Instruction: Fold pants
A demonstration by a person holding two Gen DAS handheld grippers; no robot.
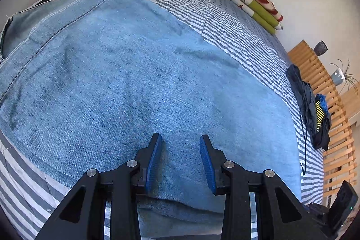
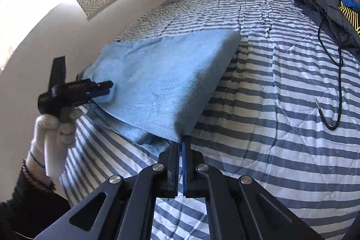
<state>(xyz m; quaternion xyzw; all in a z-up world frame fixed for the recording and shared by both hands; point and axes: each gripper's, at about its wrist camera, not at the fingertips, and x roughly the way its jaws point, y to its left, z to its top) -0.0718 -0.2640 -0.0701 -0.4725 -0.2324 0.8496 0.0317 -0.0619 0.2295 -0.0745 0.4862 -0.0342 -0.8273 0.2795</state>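
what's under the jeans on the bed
The jeans lie on a blue and white striped quilt, which shows all around them. Whatever lies directly beneath the denim is covered and cannot be seen.

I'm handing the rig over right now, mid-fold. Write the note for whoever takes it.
The right tongs are shut on the near corner of the pants, holding it up off the bed.
The left tongs are partly open at the other end of that edge; grip unclear.
Done: pants seem already doubled over.
Left: probably carry the raised edge across for the next fold, then flatten.
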